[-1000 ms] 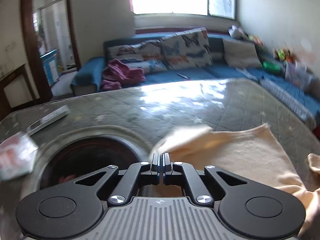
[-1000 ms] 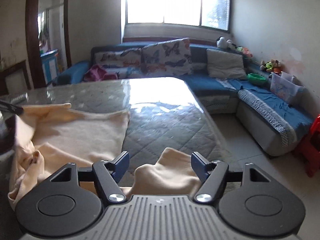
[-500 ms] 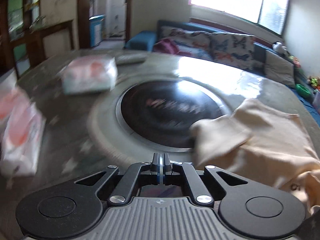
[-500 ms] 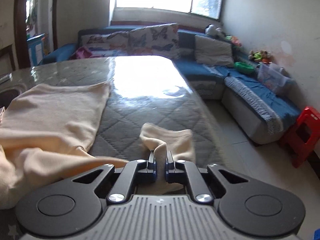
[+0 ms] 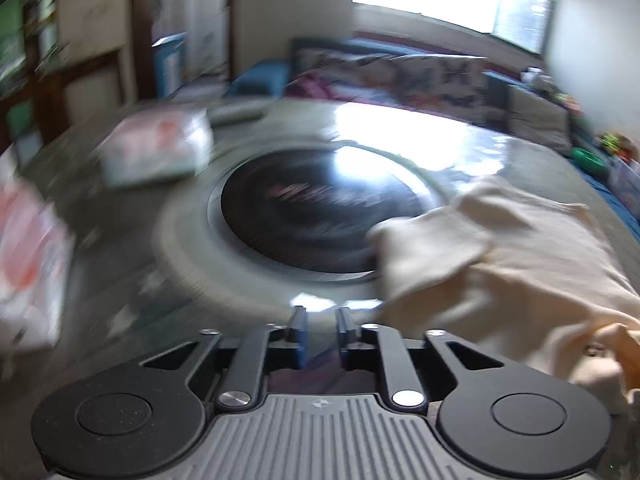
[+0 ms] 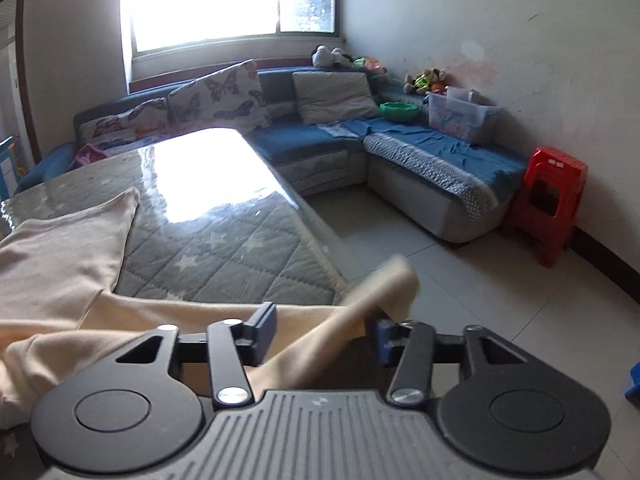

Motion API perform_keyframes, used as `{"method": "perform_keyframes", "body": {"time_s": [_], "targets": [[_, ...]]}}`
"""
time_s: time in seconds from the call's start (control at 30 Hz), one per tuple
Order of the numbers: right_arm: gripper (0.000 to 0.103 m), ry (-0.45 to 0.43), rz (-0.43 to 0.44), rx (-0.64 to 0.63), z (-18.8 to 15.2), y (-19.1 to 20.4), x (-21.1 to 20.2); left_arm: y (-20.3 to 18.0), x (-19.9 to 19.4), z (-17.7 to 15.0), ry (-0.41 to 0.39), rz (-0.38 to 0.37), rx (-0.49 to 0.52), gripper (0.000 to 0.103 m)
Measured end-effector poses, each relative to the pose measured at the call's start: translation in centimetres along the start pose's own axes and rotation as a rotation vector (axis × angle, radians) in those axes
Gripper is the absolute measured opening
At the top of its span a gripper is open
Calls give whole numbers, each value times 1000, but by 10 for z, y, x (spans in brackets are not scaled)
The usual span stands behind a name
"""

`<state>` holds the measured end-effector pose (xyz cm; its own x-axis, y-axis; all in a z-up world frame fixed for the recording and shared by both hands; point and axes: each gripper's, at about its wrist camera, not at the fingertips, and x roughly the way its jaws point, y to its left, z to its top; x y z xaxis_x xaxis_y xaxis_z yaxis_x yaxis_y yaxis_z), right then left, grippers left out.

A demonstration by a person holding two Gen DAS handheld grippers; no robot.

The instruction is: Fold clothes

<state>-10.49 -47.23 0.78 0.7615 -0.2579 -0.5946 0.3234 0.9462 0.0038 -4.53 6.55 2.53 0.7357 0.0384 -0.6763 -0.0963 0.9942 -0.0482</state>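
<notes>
Looking along the left gripper (image 5: 321, 316), hanging low over the grey table (image 5: 120, 280). Having just been opening its jaws, and now showing only a small gap. Holding nothing in that gap, with just bare table showing through it. Seeing everything here blurry and smeared. Spotting a round black plate (image 5: 304, 208) set into the table just ahead. Spotting the cream top (image 5: 500, 248) off to the right, lying on the table, with one corner lapping over the edge of the black plate. Passing two soft packs (image 5: 156, 152), white and pink, on the far left side.

Looking along the right gripper (image 6: 324, 316), pointing past the table's near corner toward the floor. Having just been opening its jaws too, and now standing about half open. Seeing a sleeve (image 6: 384, 284) of the cream top (image 6: 60, 264) running loose between the two fingers, blurry, sticking out past the table edge. Not pinching it, as far as the view shows. Seeing the rest of the top lying spread on the star-quilted table (image 6: 224, 248), off to the left. Facing a blue sofa (image 6: 320, 140) and a red stool (image 6: 548, 196) farther back.
</notes>
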Motion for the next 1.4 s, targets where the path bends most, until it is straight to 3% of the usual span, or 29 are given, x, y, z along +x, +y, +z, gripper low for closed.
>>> {"method": "perform_keyframes", "body": {"time_s": [0.07, 0.23, 0.33, 0.5, 0.53, 0.63, 0.67, 0.7, 1.0, 1.13, 1.27, 1.33, 1.4], "targets": [[65, -14, 19, -2, 1, 5, -3, -21, 3, 6, -31, -13, 58, 40], [86, -18, 88, -40, -3, 29, -3, -68, 26, 23, -48, -102, 175, 44], [96, -10, 118, -75, -7, 44, 0, -90, 43, 27, -39, -105, 238, 47], [103, -38, 53, -154, -14, 56, -3, -104, 64, 30, -25, -79, 277, 47], [103, -40, 34, -161, -14, 55, -3, -101, 67, 31, -18, -85, 261, 46], [103, -45, -25, -181, -14, 51, -3, -88, 70, 34, -6, -107, 209, 29], [103, -40, -44, -174, -14, 47, -2, -83, 70, 34, -8, -105, 191, 15], [103, -34, -64, -161, -13, 42, -1, -78, 69, 34, -11, -92, 177, 10], [103, -10, -247, -110, -12, 4, 6, 13, 43, 31, -59, 79, -65, 6], [103, -14, -274, -79, -11, -5, 3, 60, 30, 20, -55, 185, -168, 6], [103, -43, -264, -84, -9, -4, -4, 96, 18, 4, -33, 274, -237, 6], [103, -59, -224, -89, -7, -1, -10, 105, 9, -2, -14, 265, -260, 6], [103, -76, -129, -98, -4, 7, -18, 91, -5, -5, -29, 193, -212, 7]]}}
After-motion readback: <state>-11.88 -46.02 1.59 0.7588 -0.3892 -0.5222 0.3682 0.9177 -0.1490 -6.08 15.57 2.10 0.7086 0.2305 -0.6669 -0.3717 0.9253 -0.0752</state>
